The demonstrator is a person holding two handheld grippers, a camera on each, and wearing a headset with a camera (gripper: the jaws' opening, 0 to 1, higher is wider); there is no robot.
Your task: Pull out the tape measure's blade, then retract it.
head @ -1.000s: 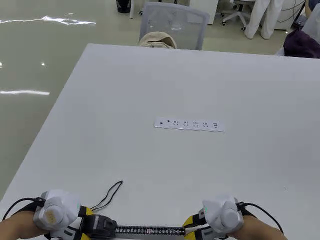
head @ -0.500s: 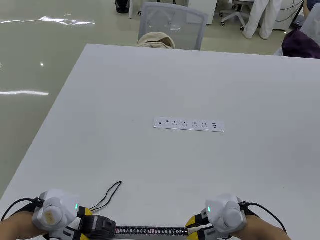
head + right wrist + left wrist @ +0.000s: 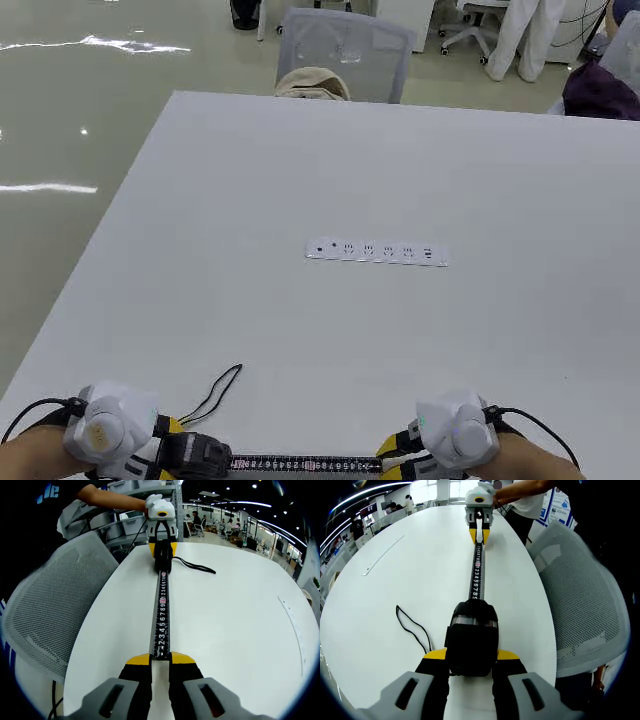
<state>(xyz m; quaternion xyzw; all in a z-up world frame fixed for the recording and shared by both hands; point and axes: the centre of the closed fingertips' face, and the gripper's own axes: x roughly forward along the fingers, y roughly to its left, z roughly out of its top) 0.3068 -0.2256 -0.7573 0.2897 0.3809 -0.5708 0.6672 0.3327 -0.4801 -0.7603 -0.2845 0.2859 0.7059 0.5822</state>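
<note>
Left gripper [image 3: 471,656] jaws clamped on both flanks of the tape measure case [image 3: 471,630], low centre of the left gripper view; right gripper [image 3: 160,659] jaws nearly together, pinching the free end of the blade [image 3: 161,610] at the bottom of the right gripper view; I can't make out the hook itself between the tips. Blade is out and looks taut, flat just over the table [image 3: 400,160]; in the head view it runs left-right along the bottom edge, case at lower left, tip at lower right. Key relation: the blade's long axis is the straight line between my two grippers; in each gripper view it heads from my jaws up the frame to the other gripper, near dead centre, so both are aligned with it. Lanyard [image 3: 215,390] trails off the case toward the table centre, clear of the blade; power strip [image 3: 377,251] sits mid-frame, well apart from the work. My read: pull-out is done or close to it; retract is next; that means walking the right gripper in along this axis toward the case, left holding steady. Risk: drifting off-axis kinks the blade; letting go early lets it whip back.
</note>
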